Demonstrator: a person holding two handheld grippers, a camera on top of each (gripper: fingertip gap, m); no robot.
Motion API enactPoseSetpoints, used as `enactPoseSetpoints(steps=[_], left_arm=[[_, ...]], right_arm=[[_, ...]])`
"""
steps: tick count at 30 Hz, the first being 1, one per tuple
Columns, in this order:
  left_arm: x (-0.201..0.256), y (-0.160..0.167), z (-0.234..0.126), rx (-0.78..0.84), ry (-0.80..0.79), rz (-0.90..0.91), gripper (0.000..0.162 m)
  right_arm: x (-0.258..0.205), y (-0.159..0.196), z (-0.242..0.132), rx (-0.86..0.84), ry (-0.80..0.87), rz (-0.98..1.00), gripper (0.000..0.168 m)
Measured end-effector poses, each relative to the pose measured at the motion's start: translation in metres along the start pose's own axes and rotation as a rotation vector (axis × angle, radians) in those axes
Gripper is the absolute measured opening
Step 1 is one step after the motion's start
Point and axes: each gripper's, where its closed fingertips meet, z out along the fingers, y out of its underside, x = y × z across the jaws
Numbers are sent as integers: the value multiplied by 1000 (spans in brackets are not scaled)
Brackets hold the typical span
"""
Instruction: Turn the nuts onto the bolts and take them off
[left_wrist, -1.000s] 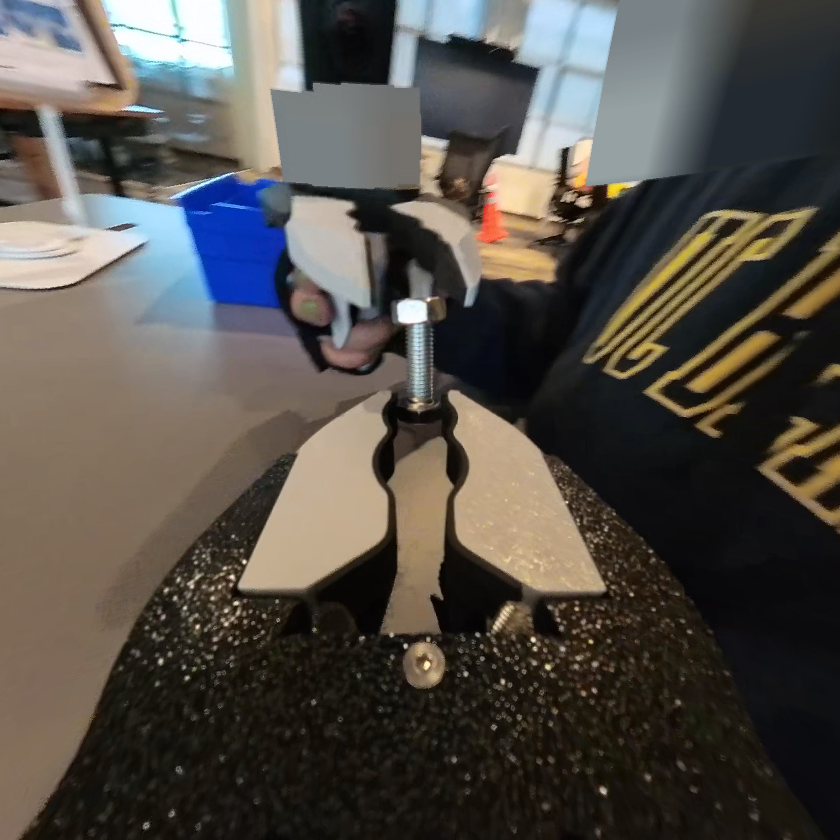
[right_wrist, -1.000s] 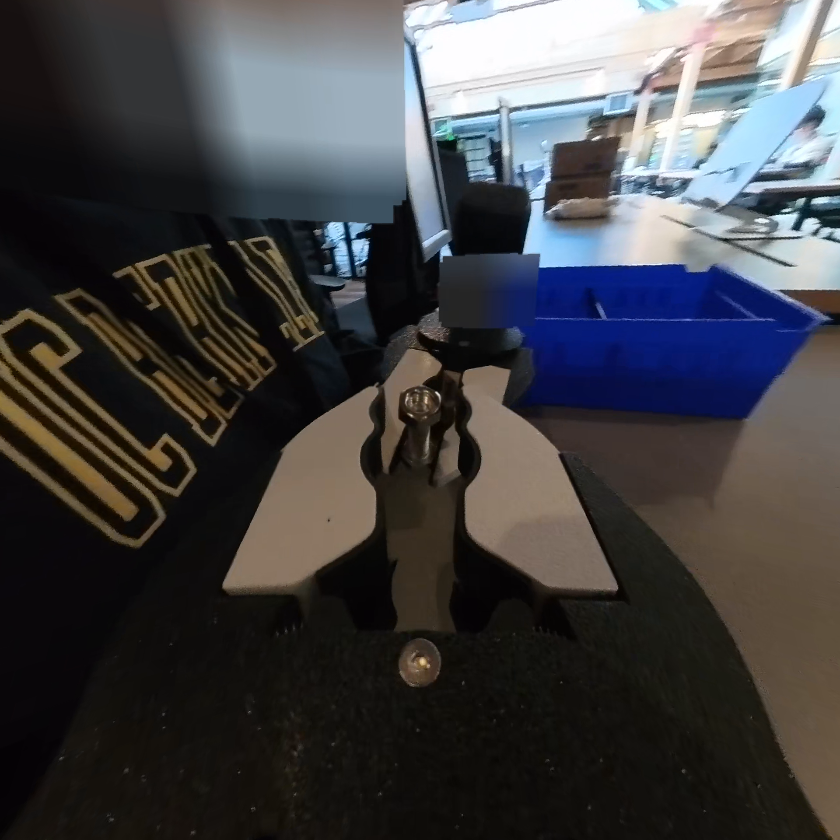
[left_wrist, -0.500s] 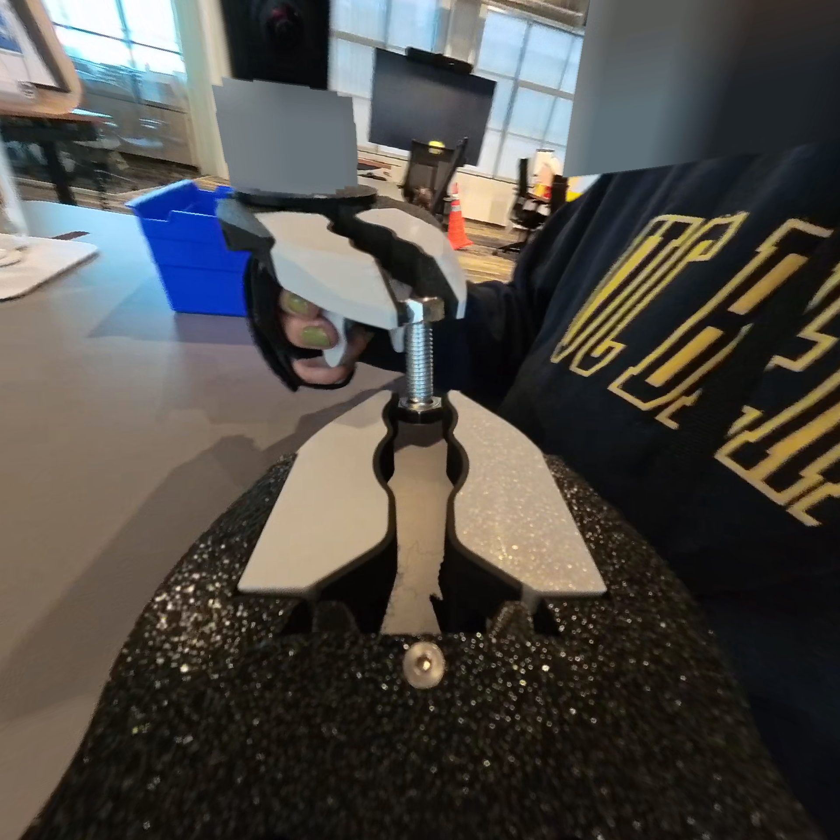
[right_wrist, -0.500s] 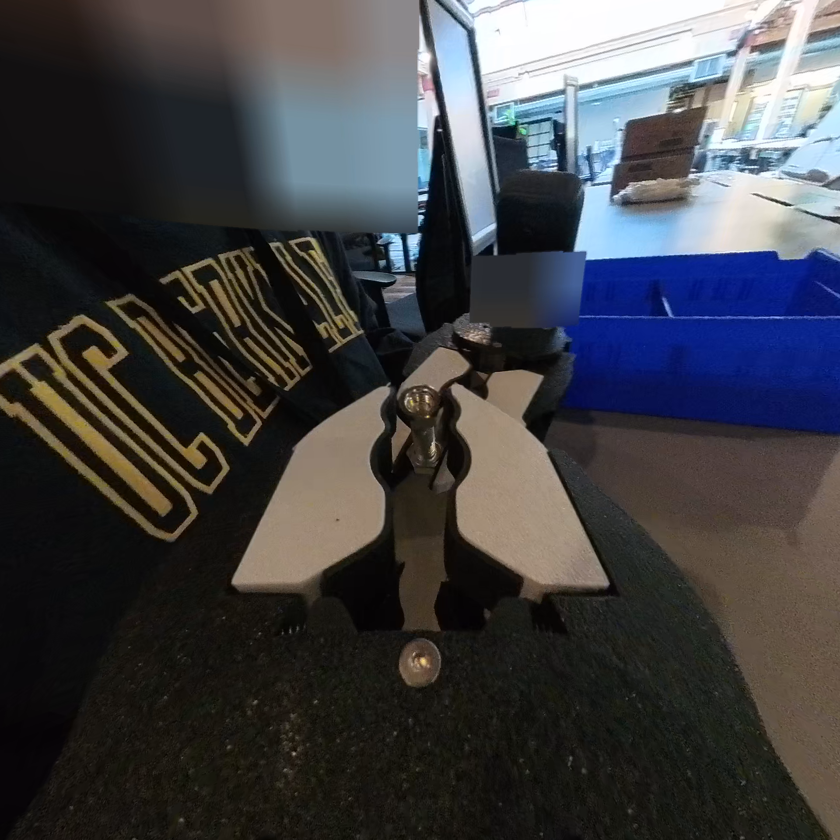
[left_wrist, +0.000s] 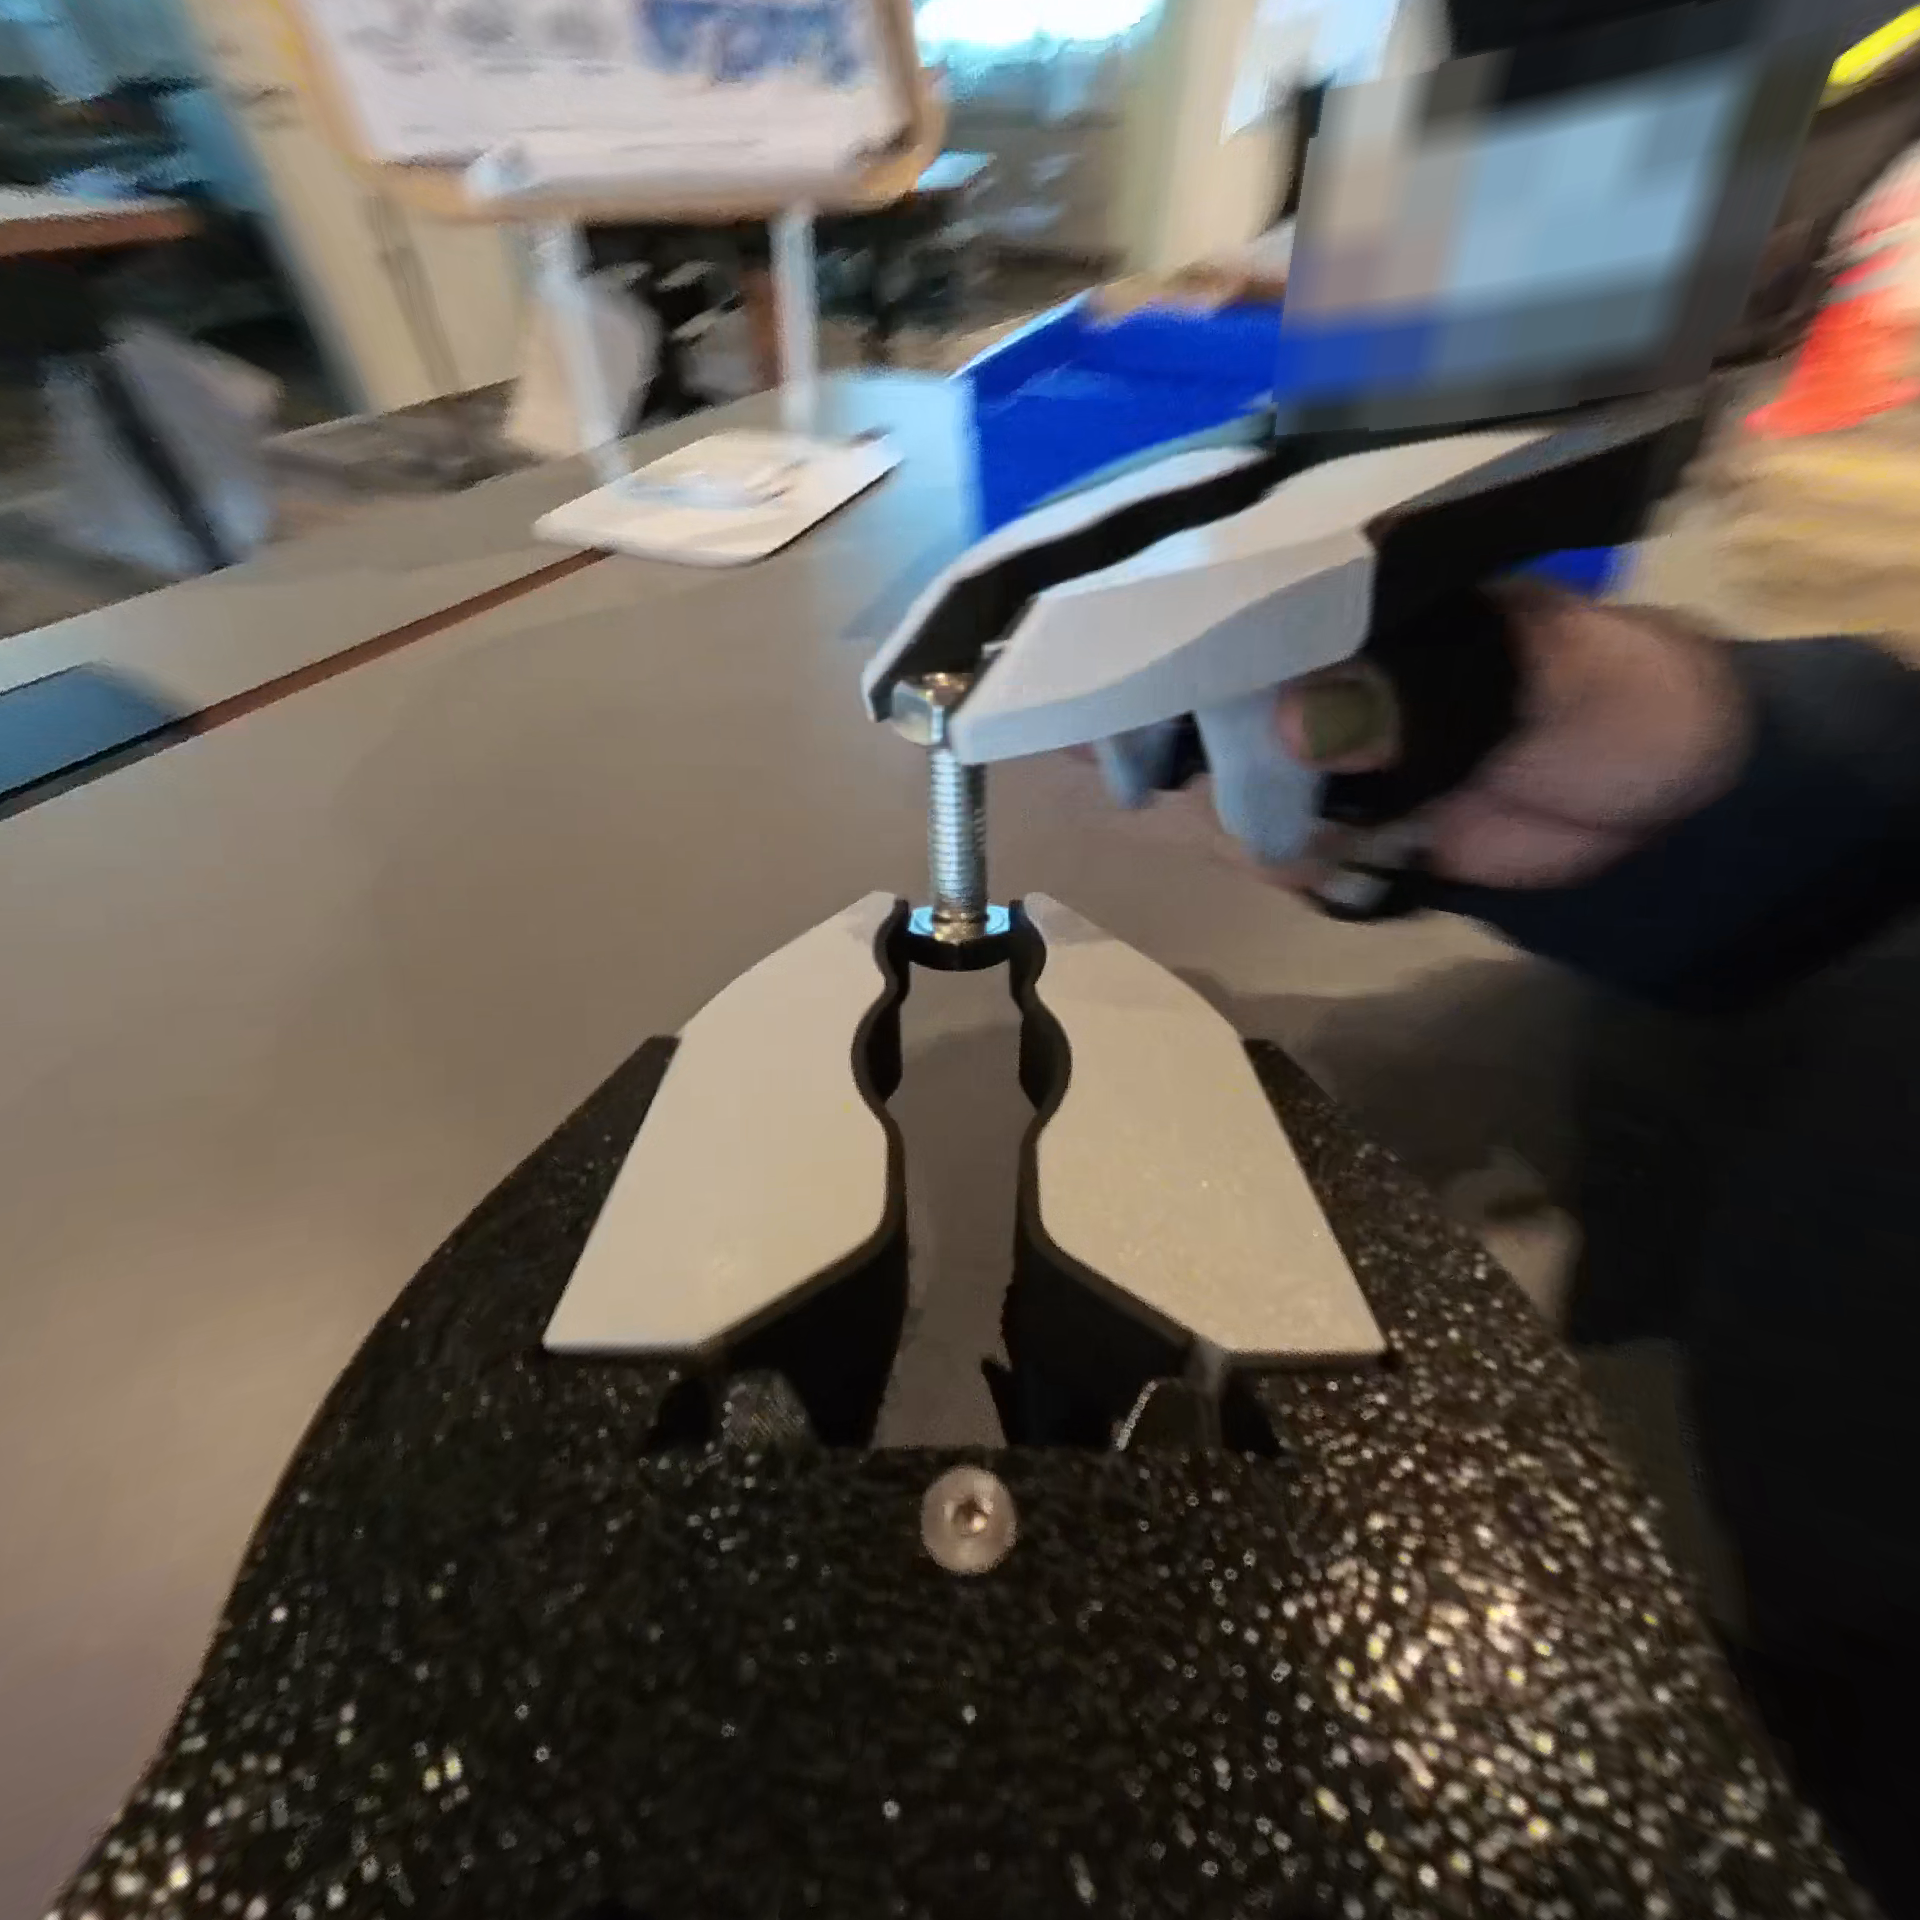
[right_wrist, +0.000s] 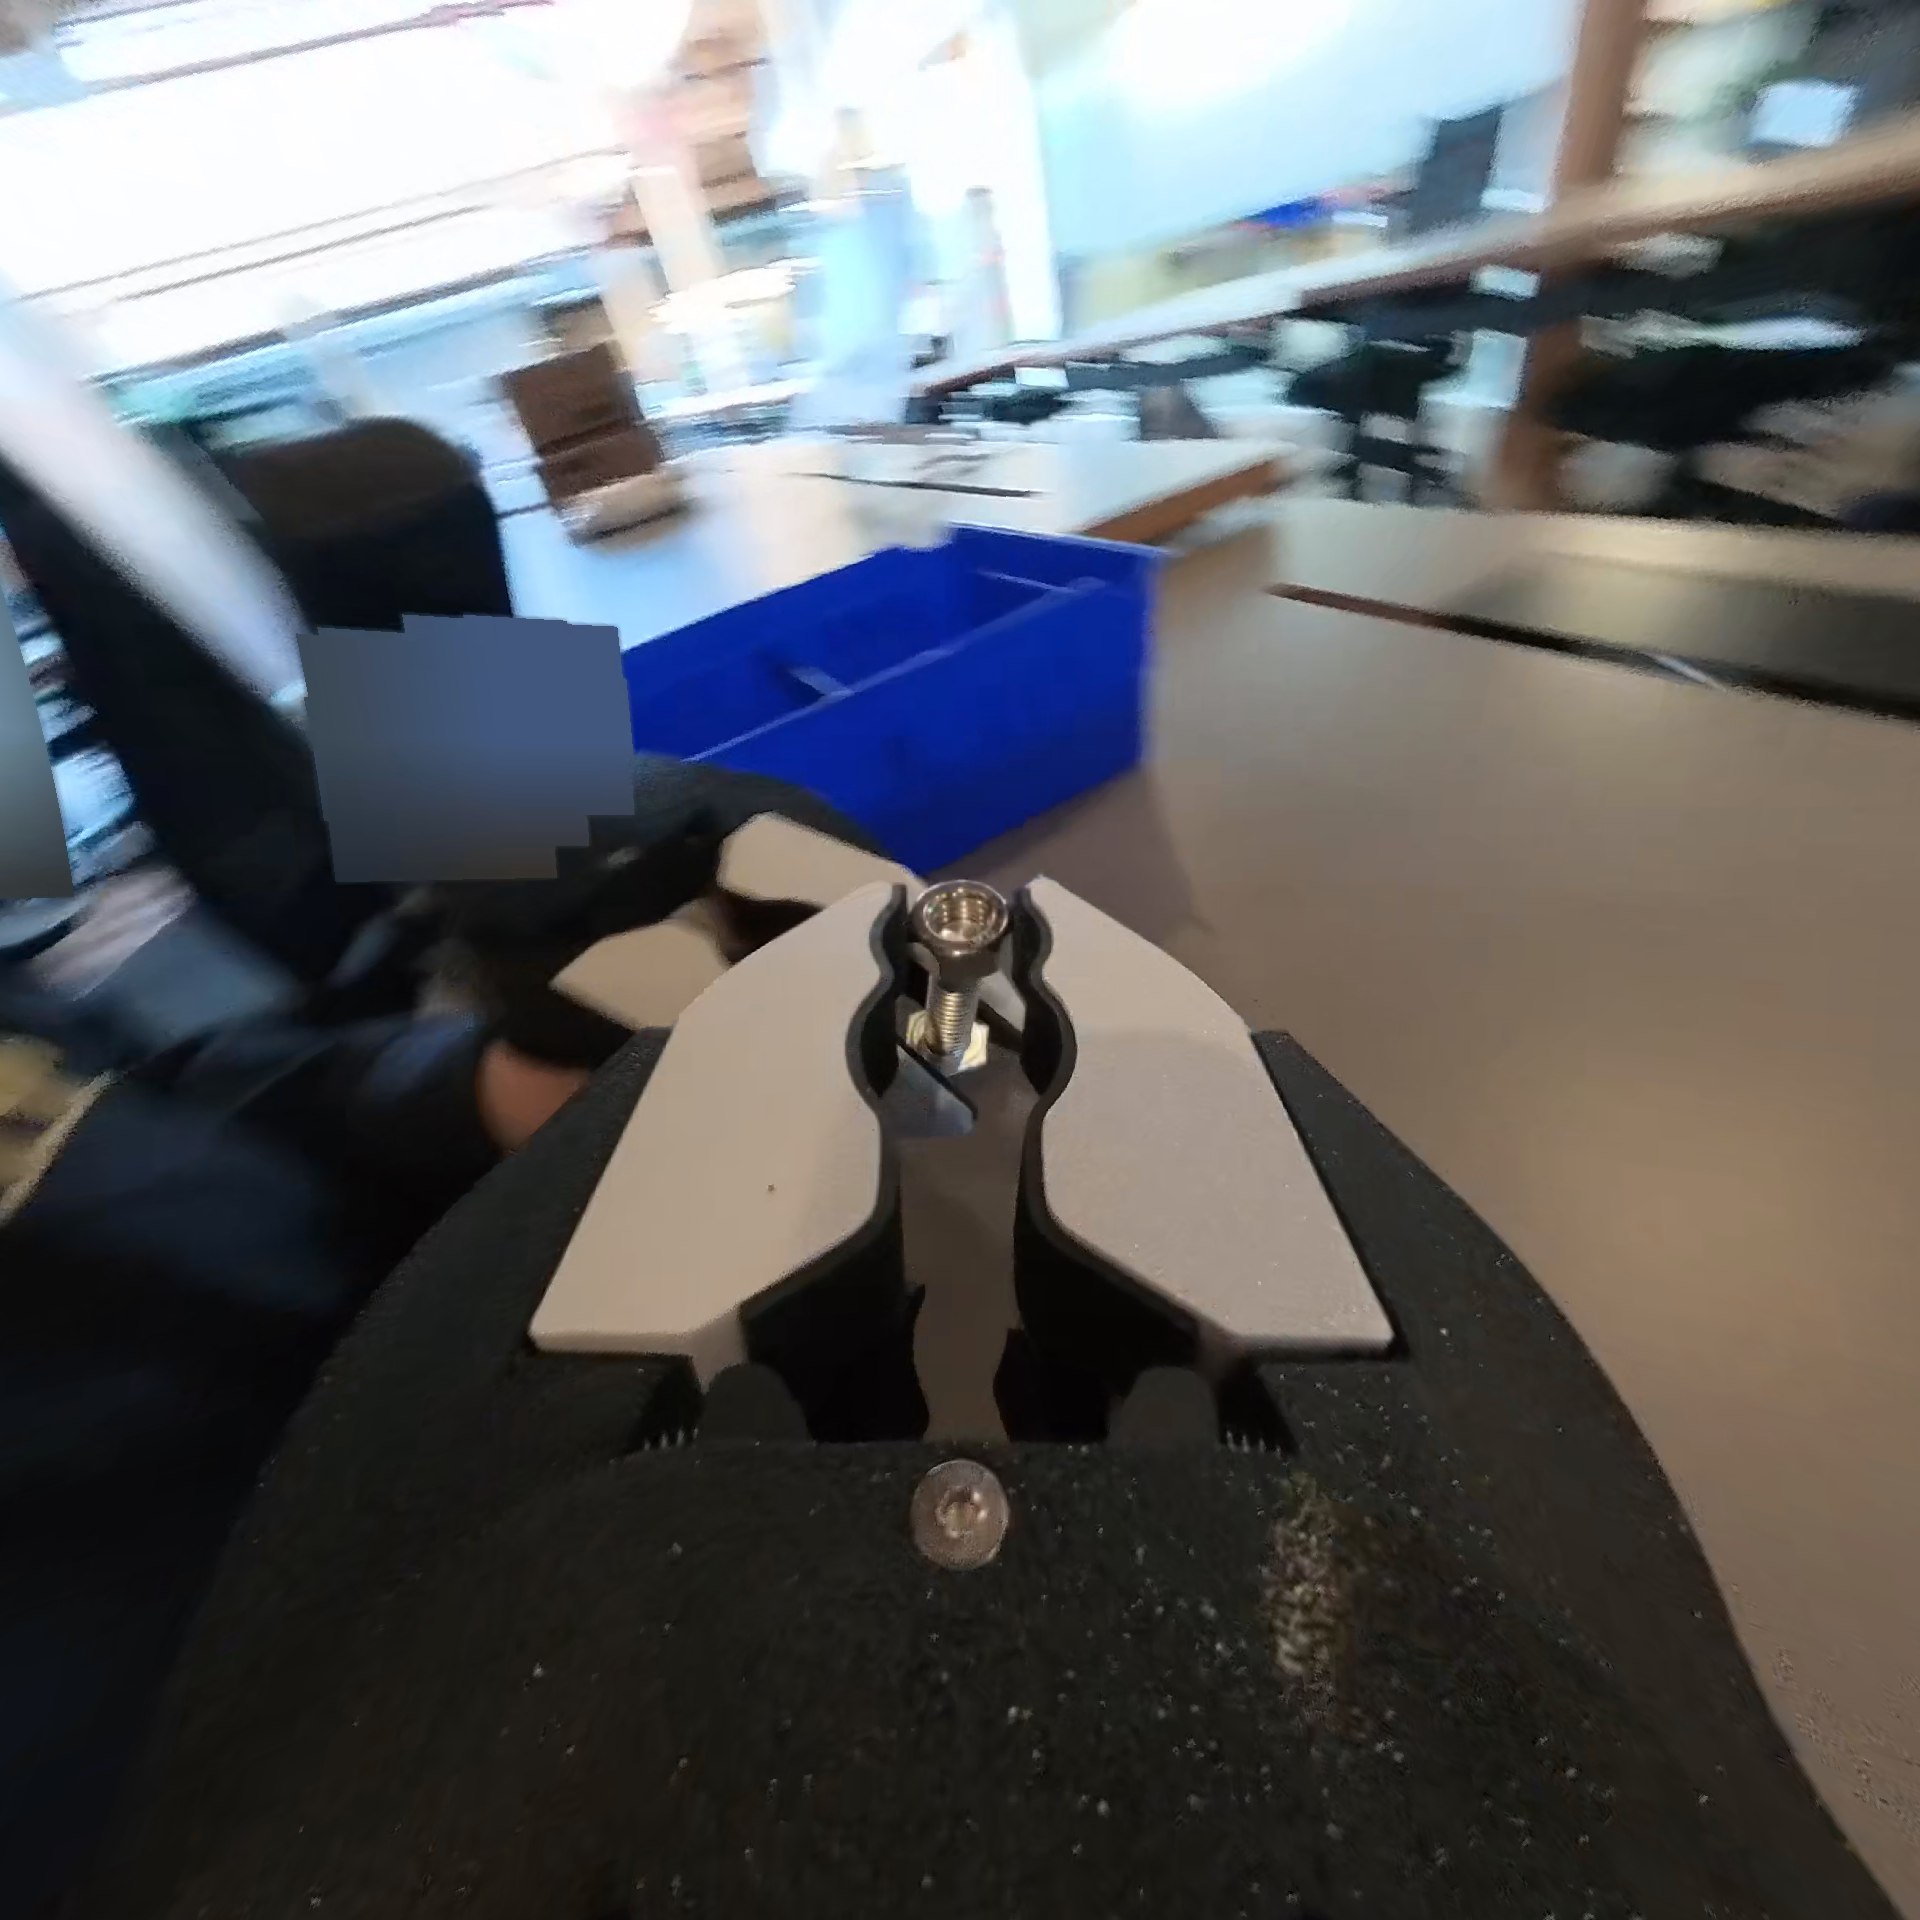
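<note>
Both tongs have swung round; right tongs (left_wrist: 940, 707) pinch the bolt (left_wrist: 958, 842) head, left tongs (left_wrist: 958, 920) pinch the nut (left_wrist: 958, 923). Stiff, slick steel: grip the flats.

A grey tabletop (left_wrist: 416, 935) fills the lower left of the frame, with a framed whiteboard (left_wrist: 623, 94) on a stand blurred at the upper left, while bright windows (right_wrist: 364, 156) glow behind distant desks (right_wrist: 1455, 270).
</note>
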Motion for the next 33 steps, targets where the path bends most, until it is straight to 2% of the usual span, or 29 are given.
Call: enactPoseSetpoints(steps=[3,7,9,11,21,28,31,33], left_arm=[[-6,6,3,-50,-83,39,17],[-5,5,4,-41,-68,16,17],[-2,6,4,-31,-35,9,17],[5,5,5,-17,16,-1,17],[30,-3,6,56,223,-68,18],[19,-6,3,83,192,-107,18],[15,-6,0,89,194,-126,18],[17,-6,0,86,213,-124,18]], right_arm=[[4,4,4,-3,104,-25,19],[6,3,3,11,105,-24,21],[3,-4,-1,69,52,-49,41],[-5,-10,-7,133,-56,-98,46],[-29,5,-13,88,-358,-85,50],[-24,5,-20,99,-336,-102,48],[-21,7,-28,102,-340,-119,41],[-14,4,-28,121,-309,-102,45]])
